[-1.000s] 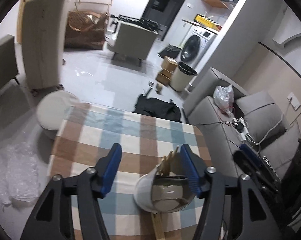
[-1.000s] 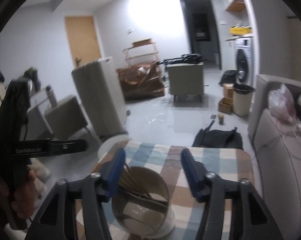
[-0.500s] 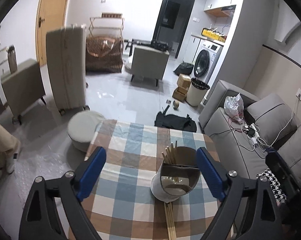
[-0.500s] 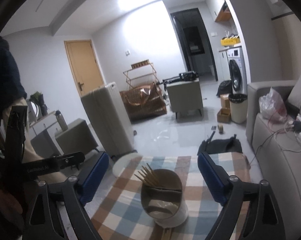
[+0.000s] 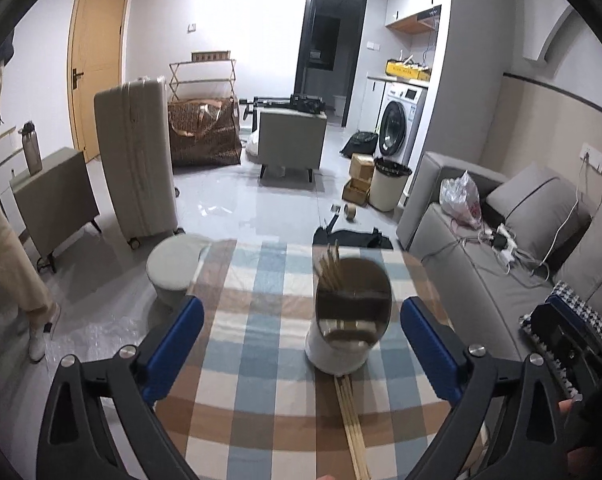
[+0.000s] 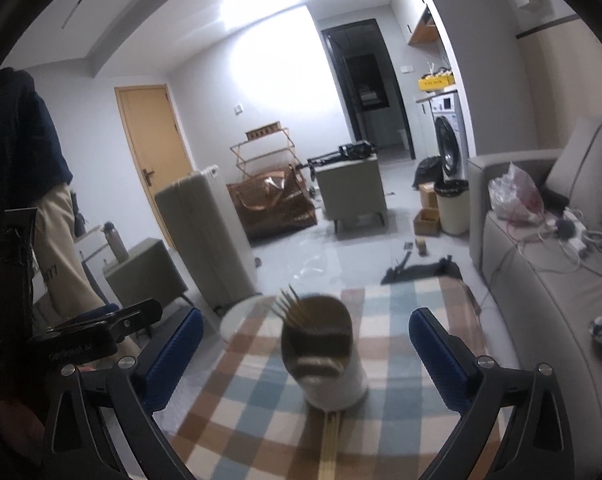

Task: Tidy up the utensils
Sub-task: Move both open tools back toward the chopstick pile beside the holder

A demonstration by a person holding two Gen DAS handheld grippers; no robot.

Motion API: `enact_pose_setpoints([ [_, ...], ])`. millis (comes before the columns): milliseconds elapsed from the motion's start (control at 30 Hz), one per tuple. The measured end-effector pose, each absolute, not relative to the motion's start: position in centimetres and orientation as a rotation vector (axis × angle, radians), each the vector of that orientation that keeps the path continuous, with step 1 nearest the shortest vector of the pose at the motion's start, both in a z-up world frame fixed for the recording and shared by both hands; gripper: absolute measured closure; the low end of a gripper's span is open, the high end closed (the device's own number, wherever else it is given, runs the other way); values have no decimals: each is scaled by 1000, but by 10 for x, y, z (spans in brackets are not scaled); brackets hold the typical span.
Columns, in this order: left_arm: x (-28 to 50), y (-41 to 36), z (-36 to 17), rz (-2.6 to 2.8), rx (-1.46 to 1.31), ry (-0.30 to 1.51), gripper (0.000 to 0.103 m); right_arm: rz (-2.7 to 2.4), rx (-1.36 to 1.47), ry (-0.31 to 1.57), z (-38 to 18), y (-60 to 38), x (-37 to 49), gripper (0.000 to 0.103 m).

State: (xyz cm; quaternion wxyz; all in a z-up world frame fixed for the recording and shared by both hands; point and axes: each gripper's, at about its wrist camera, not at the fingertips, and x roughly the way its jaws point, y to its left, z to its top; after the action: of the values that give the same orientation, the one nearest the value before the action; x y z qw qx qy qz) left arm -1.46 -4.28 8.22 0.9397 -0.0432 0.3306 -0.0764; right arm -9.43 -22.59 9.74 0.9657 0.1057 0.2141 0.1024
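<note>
Now both tongs, left tongs (image 5: 301,336) and right tongs (image 6: 305,340), wide, farther back from the holder (image 5: 347,320) than before.

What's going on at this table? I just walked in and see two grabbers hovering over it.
A person is sorting chopsticks into a white utensil holder on the checkered tablecloth. One bundle of chopsticks already stands in it; more loose chopsticks lie flat in front of it. The left tongs and right tongs are both open, holding nothing, set back from the holder.
</note>
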Motion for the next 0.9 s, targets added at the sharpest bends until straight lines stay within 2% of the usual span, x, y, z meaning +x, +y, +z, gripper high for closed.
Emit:
enact_pose_setpoints([
  [300, -13, -48, 3, -119, -102, 802, 7, 179, 170, 587, 31, -222, -95, 0],
  [567, -14, -53, -2, -81, -55, 810, 7, 173, 145, 724, -12, -219, -85, 2],
  [733, -8, -45, -7, -87, -104, 834, 7, 167, 130, 774, -25, -216, -69, 10],
  [900, -2, -38, -12, -75, -116, 859, 7, 173, 139, 834, -39, -213, -54, 26],
])
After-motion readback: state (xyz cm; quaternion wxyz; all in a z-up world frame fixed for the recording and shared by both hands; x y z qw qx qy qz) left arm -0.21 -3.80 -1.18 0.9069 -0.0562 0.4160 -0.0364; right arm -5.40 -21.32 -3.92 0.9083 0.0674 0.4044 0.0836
